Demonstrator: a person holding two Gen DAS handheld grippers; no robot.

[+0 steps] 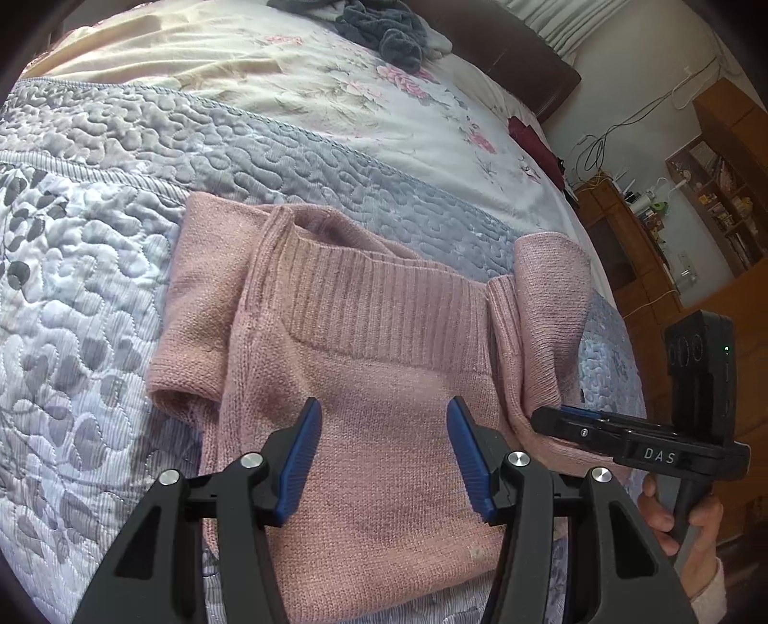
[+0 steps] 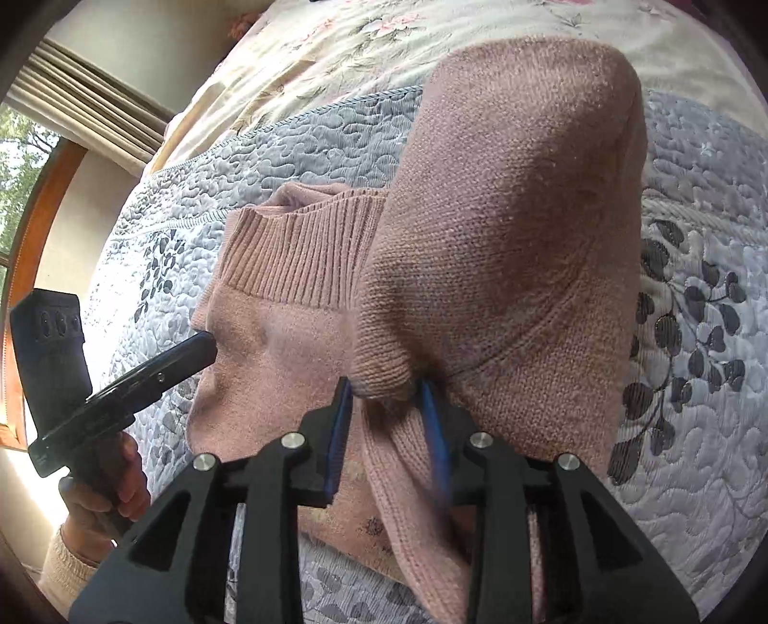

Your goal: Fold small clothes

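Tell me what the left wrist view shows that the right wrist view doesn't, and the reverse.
Left wrist view only: a dark cloth heap far up the bed, wooden shelves, and the left gripper open above the sweater's front.

Right wrist view only: a window, and the right gripper shut on a sweater fold.

Both: the pink sweater, its ribbed collar, the grey quilt.

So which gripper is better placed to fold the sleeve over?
Right. The right gripper is shut on the sleeve, already lifted off the quilt. The left gripper is open above the sweater, holding nothing.
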